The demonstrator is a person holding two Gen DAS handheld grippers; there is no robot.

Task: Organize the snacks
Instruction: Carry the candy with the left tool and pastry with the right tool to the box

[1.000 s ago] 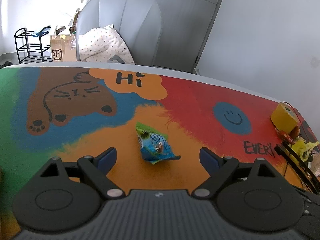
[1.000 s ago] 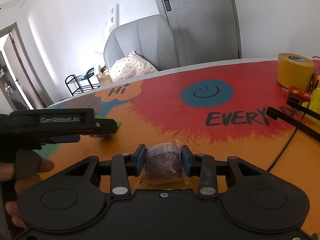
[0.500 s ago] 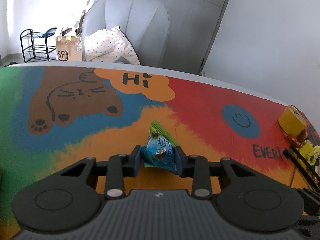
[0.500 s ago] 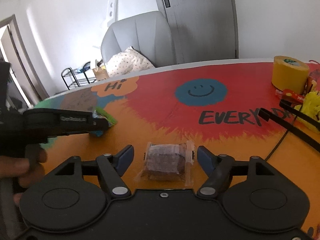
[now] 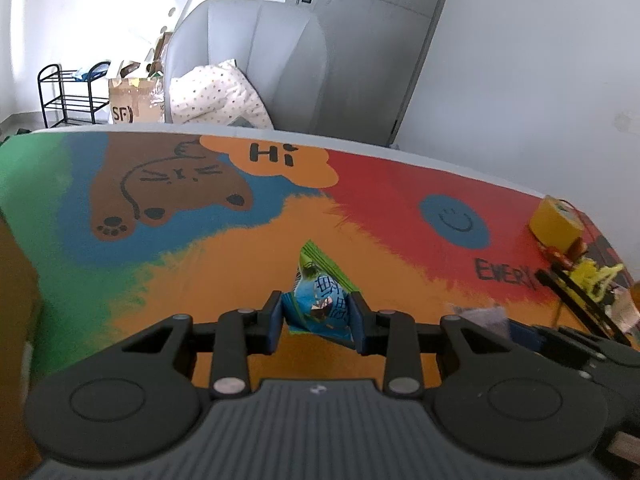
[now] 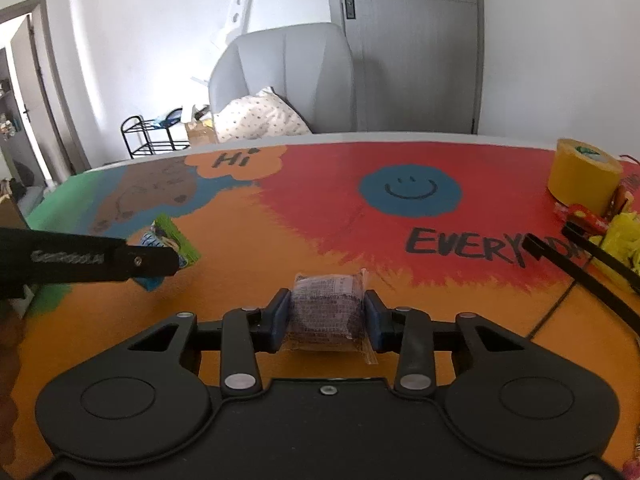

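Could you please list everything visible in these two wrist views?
blue packet: 1, blue and green, between the left pads
dark snack: 1, dark in clear wrap, between the right pads
tape: 1, yellow, far right of table
black strips: 2, black, right edge
yellow wrapper: 1, yellow, right edge
table: 1, orange, red, blue, green, brown print
chair: 1, grey, behind table
pillow: 1, white, dotted, on chair
box: 1, brown, on the floor
rack: 1, black, by wall
door: 1, grey
left gripper: 1, black, shut on blue packet
right gripper: 1, black, jaws just closed onto dark snack
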